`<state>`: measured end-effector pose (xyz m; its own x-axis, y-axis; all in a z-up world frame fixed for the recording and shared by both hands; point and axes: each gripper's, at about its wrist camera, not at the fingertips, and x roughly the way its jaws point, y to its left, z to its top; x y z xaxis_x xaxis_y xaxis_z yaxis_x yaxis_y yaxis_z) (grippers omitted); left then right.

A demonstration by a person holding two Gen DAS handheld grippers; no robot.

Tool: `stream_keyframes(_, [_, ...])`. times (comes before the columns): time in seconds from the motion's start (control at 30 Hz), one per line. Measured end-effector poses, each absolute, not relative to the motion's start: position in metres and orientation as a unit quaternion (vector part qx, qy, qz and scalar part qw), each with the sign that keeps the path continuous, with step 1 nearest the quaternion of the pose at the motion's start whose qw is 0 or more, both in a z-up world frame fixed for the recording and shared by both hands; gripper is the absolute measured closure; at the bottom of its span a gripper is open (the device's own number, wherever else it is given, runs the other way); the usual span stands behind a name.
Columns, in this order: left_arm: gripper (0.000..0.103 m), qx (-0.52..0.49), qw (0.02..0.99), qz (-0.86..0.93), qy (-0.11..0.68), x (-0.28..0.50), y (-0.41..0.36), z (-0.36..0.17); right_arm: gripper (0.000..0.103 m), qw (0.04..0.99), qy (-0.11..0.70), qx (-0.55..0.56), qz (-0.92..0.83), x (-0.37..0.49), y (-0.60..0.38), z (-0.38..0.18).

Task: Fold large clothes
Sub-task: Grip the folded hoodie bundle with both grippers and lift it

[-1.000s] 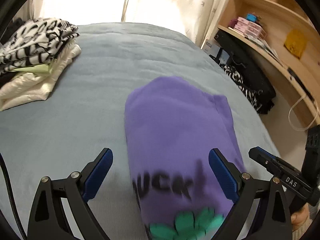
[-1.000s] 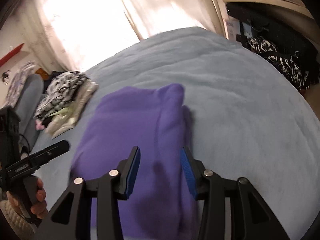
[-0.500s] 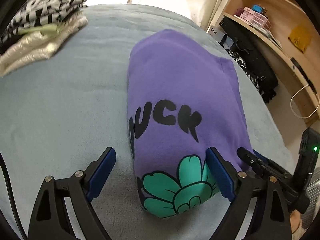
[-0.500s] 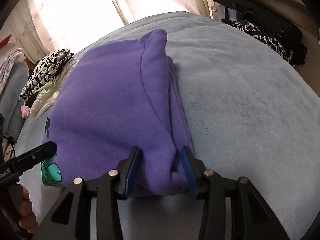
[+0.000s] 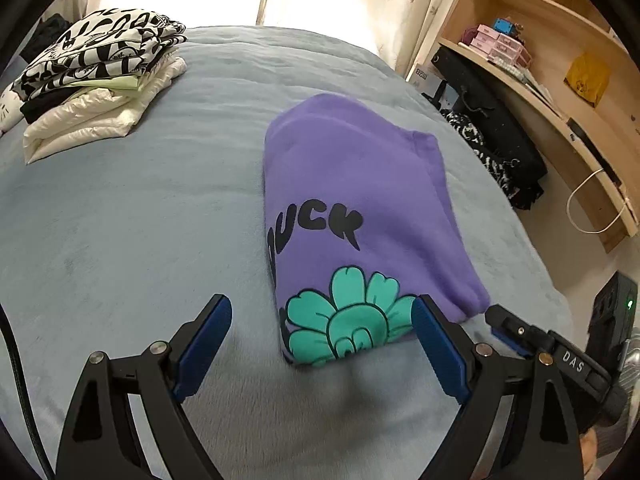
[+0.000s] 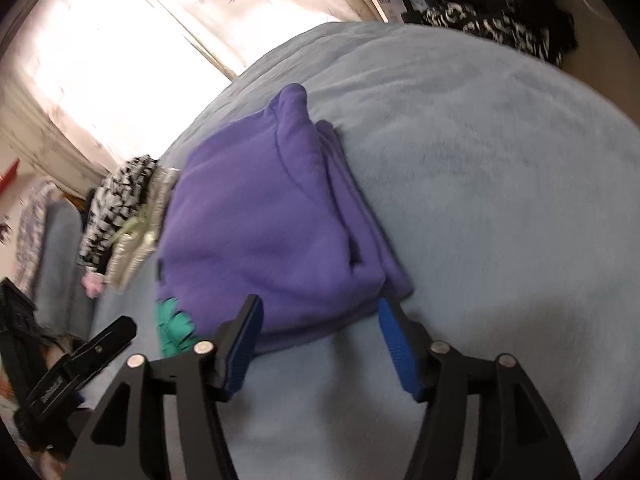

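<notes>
The folded sweatshirt (image 5: 360, 216) lies on the bed (image 5: 140, 220) just ahead of both, the left hand-held gripper (image 5: 320, 340) released and wide, the right hand-held gripper (image 6: 320, 344) opening and empty, so draw them back level, I think, without catching the near hem.

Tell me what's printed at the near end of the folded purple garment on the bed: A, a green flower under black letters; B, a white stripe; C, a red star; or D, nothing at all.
A: the left wrist view shows a green flower below black lettering on the purple garment, which lies folded on the blue bed cover.
</notes>
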<state>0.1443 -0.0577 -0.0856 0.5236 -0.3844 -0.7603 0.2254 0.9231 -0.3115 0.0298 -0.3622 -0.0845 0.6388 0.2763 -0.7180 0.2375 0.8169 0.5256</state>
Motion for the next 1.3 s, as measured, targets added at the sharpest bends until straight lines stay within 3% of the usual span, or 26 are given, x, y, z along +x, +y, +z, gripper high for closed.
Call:
stream_keyframes(0.07, [0.013, -0.094, 0.864, -0.189, 0.456, 0.137, -0.054, -0.080, 0.040, 0.854, 0.417, 0.311, 0.020, 0.020, -0.361, -0.081])
stream_keyframes(0.2, [0.013, -0.093, 0.851, -0.211, 0.473, 0.132, -0.053, -0.073, 0.020, 0.842, 0.419, 0.335, 0.052, 0.010, -0.356, -0.076])
stream_keyframes(0.53, [0.012, -0.129, 0.822, -0.224, 0.507, 0.142, -0.038, -0.077, 0.002, 0.868, 0.422, 0.256, 0.055, 0.021, -0.349, -0.039])
stream_keyframes(0.77, [0.012, -0.175, 0.795, -0.248, 0.525, 0.190, -0.036, -0.086, 0.001, 0.872, 0.456, 0.158, 0.081, 0.080, -0.364, -0.021])
stream_keyframes(1.07, [0.012, -0.209, 0.748, -0.279, 0.565, 0.259, -0.058, -0.135, 0.001, 0.800, 0.541, 0.218, 0.138, 0.170, -0.401, -0.083])
stream_keyframes(1.3, [0.001, -0.226, 0.727, -0.294, 0.578, 0.283, -0.067, -0.170, 0.001, 0.749, 0.570, 0.281, 0.189, 0.207, -0.408, -0.137])
